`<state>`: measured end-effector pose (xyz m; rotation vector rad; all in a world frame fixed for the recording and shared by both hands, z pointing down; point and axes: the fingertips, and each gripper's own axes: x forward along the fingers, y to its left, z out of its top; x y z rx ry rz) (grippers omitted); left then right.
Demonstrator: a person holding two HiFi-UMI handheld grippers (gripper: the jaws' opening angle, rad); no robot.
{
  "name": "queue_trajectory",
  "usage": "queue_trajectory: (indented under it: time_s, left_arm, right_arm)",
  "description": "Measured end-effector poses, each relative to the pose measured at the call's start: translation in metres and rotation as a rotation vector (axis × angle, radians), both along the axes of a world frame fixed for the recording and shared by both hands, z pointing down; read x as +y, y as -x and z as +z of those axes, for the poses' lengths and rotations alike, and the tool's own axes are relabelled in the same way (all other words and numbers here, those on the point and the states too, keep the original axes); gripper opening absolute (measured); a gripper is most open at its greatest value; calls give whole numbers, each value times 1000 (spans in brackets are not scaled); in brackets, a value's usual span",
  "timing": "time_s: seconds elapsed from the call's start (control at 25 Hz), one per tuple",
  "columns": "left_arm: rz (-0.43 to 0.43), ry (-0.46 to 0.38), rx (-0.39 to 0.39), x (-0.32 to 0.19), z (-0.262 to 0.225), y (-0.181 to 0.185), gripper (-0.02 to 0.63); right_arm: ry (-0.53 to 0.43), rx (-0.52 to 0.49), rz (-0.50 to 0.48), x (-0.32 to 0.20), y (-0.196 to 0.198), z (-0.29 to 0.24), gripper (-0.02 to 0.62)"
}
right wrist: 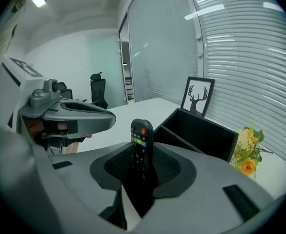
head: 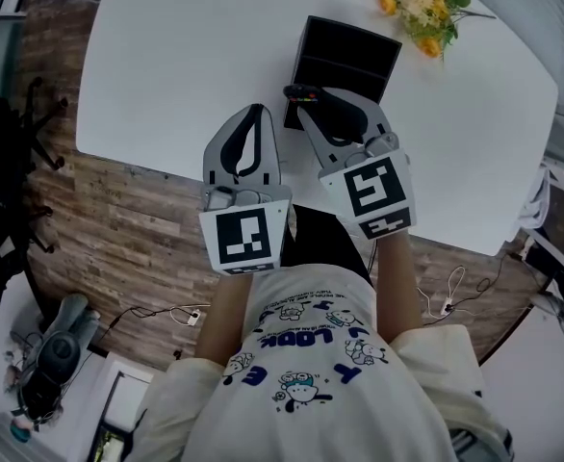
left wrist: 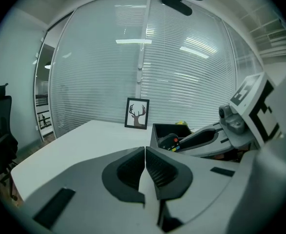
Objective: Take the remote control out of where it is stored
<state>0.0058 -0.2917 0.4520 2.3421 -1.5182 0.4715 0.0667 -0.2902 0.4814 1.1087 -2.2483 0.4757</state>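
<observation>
A black remote control [right wrist: 142, 133] with a red button and coloured keys stands between the pads of my right gripper [right wrist: 143, 162], which is shut on it. In the head view the remote [head: 299, 93] sticks out of the right gripper [head: 309, 104] just in front of the open black storage box [head: 345, 56] on the white table [head: 186, 56]. My left gripper [head: 255, 114] hovers beside it to the left, over the table's near edge. Its jaws [left wrist: 145, 152] meet with nothing between them. From the left gripper view the remote [left wrist: 170, 141] shows against the box.
A framed deer picture [left wrist: 137, 113] stands at the table's far side. Yellow flowers [head: 422, 8] lie to the right behind the box. An office chair [head: 12, 152] stands on the wood floor at the left. Cables [head: 450, 292] trail on the floor at the right.
</observation>
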Motion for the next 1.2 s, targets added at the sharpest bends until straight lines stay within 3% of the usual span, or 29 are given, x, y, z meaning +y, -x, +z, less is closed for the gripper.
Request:
queue_trajectory:
  time_s: [0.36, 0.72, 0.96, 1.2]
  left_arm:
    - [-21, 0, -11, -3, -2, 16, 17]
    - [-23, -9, -14, -1, -6, 17, 17]
    - [-39, -26, 7, -1, -13, 20, 17]
    - [-34, -28, 4, 0, -17, 21, 17]
  right_arm:
    - [89, -34, -102, -3, 6, 2, 146]
    - [125, 84, -248, -2, 15, 12, 118]
    - [99, 82, -196, -1, 15, 8, 97]
    - [69, -8, -92, -1, 11, -7, 77]
